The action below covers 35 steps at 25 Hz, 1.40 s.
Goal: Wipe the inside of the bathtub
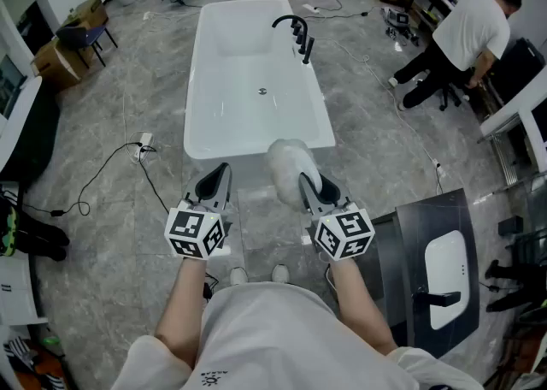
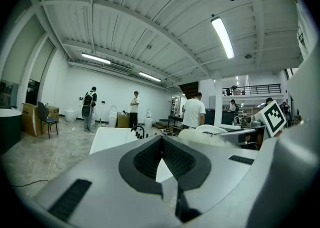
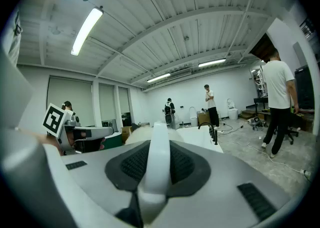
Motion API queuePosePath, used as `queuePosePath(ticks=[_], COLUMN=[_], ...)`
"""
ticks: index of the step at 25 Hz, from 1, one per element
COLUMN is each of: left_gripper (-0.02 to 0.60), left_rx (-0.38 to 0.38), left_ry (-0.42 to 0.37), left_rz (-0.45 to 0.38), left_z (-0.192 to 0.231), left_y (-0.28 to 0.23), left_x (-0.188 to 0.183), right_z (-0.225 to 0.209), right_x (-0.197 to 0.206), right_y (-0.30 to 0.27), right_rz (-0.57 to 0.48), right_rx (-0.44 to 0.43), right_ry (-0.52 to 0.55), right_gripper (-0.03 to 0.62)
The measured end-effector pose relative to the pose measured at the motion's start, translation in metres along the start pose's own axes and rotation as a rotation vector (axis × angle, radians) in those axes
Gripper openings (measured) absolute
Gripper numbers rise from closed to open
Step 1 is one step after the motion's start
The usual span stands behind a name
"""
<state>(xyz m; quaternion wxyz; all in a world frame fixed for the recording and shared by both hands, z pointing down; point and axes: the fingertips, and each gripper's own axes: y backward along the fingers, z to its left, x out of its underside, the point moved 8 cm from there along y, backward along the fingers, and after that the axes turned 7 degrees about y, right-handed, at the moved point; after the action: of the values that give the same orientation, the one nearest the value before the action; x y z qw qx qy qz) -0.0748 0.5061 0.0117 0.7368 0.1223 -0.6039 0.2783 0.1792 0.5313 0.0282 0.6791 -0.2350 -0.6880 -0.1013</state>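
Both pairs of jaws are clenched, but only one holds anything: my right gripper (image 1: 306, 185) is clamped on the thin white handle (image 3: 157, 167) of a fluffy white pad (image 1: 291, 162), while my left gripper (image 1: 222, 173) is closed with nothing between its jaws. The tub (image 1: 239, 149) lies straight ahead of me with its long axis running directly away, so its near end rim crosses just beyond both sets of jaws and the faucet (image 1: 295, 33) stands well off on the far right rim. The pad sticks out forward from the right jaws and hangs over the near right corner of the tub; from above I cannot be sure whether it touches the rim or only floats over it. The inside of the tub, with its drain (image 1: 262, 91) about midway along the floor, looks untouched, so I judge the wiping is not yet under way. The right gripper is plainly the one for the job. What the next move turns on is that the basin is ahead and below the pad: I would need to reach forward over the near rim and tip the pad down to meet the floor.
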Motion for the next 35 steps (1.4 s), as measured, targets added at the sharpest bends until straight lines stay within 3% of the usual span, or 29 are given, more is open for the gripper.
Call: queuePosePath(ticks=[8, 14, 35], left_gripper=[0.009, 0.009, 0.009], left_rx=[-0.006, -0.003, -0.048], left_ry=[-0.019, -0.009, -0.021], left_rz=[0.018, -0.015, -0.017], left_z=[-0.005, -0.009, -0.036], left_y=[0.007, 0.017, -0.004], left_x=[0.003, 0.015, 0.035], right_z=[0.010, 0.018, -0.005], right_x=[0.010, 0.019, 0.023], right_y=[0.003, 0.008, 0.007], right_rz=[0.026, 0.043, 0.042], right_rx=[-0.004, -0.012, -0.042], right_ry=[-0.041, -0.051, 0.035], right_gripper=[0.098, 0.098, 0.098])
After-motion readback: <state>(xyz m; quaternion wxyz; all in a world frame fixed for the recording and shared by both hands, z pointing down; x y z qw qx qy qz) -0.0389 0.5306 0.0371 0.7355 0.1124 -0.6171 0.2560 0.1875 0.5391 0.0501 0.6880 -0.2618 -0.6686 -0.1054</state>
